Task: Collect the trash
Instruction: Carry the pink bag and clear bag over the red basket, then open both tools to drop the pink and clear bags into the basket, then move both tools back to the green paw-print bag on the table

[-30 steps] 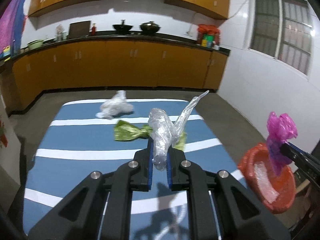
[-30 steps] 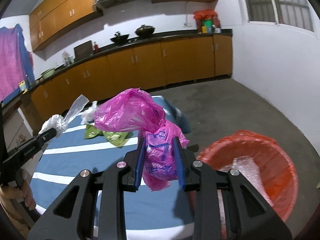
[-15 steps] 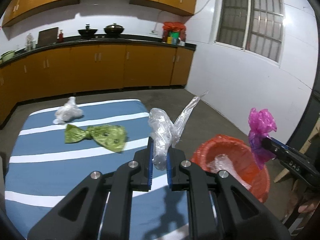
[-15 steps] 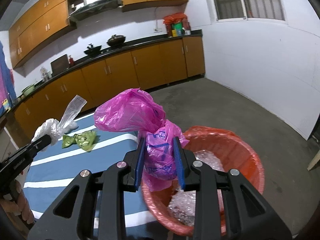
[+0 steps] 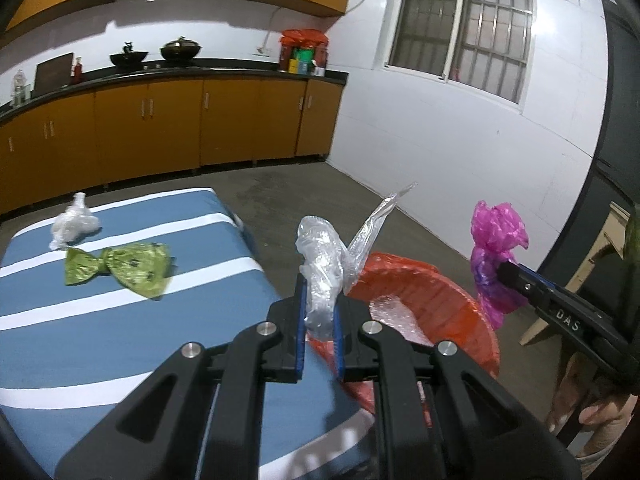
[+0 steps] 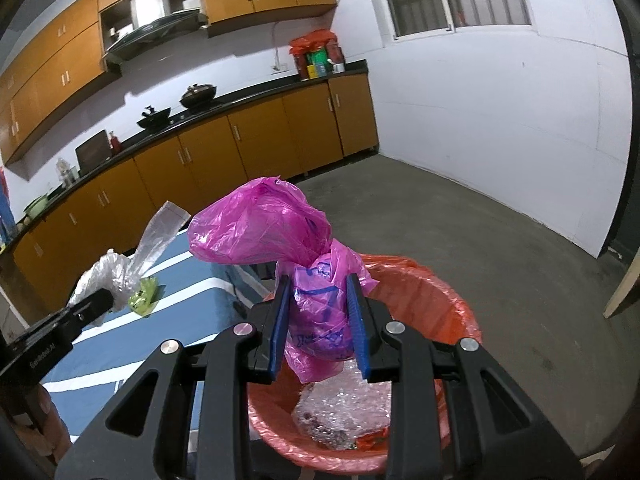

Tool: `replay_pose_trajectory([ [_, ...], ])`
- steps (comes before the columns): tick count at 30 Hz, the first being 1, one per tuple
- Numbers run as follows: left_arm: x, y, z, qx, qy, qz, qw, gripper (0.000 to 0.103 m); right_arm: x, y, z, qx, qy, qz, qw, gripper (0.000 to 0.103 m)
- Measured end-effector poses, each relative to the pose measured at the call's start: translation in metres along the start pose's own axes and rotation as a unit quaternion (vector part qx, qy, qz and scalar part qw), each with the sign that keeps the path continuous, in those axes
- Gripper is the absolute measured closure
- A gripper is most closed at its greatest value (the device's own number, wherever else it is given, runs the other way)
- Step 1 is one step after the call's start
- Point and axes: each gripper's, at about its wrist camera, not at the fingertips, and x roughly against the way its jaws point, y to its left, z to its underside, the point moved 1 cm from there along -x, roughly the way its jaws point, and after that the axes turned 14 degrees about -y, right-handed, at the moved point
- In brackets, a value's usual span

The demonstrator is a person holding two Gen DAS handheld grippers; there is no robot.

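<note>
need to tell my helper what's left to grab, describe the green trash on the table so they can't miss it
Start at the blue table with white stripes. Two pieces lie near its far end; the green plastic bag is the nearer one, twisted in the middle like a bow tie. Its neighbour, the white crumpled bag just behind it, is pale and bunched, not green.

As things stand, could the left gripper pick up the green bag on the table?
Probably not yet: the left gripper is shut on the clear plastic bag. The green bag lies uncovered on the table, so the path looks free.

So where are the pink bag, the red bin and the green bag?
pink bag [image 6: 320, 312], right wrist view, printed belly between the fingers.
red bin [image 6: 460, 308], right wrist view, far rim.
green bag [image 5: 136, 266], left wrist view, larger lobe.
</note>
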Motion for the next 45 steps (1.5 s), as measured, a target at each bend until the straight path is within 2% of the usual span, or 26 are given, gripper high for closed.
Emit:
replay_pose_trajectory([
  [13, -0.034, -0.044, 0.016, 0.000, 0.034, 0.055, 0.9979, 0.091, -0.006, -0.020, -0.002, -0.032, 0.002, 0.017, 0.999, 0.075],
  [20, -0.050, -0.055, 0.028, -0.002, 0.051, 0.076, 0.9957, 0.089, -0.007, -0.025, -0.006, -0.045, -0.005, 0.021, 0.999, 0.074],
  [23, -0.056, -0.056, 0.035, -0.002, 0.060, 0.080, 0.9950, 0.080, -0.009, -0.030, -0.007, -0.056, -0.003, 0.021, 0.998, 0.071],
  [25, -0.059, -0.056, 0.039, -0.001, 0.066, 0.082, 0.9945, 0.070, -0.011, -0.034, -0.006, -0.067, 0.001, 0.016, 0.998, 0.065],
  [27, -0.061, -0.054, 0.043, 0.002, 0.073, 0.083, 0.9939, 0.065, -0.012, -0.037, -0.004, -0.071, 0.005, 0.016, 0.997, 0.055],
  [32, -0.061, -0.038, 0.048, 0.005, 0.077, 0.061, 0.9952, 0.060, -0.012, -0.039, 0.001, -0.065, 0.011, 0.021, 0.998, 0.054],
  [34, -0.058, -0.028, 0.047, 0.006, 0.070, 0.045, 0.9965, 0.054, -0.012, -0.039, 0.002, -0.060, 0.012, 0.025, 0.998, 0.054],
  [45, -0.035, 0.029, 0.043, 0.002, 0.052, -0.040, 0.9979, 0.045, -0.016, -0.019, 0.003, -0.030, 0.018, 0.016, 0.999, 0.051],
])
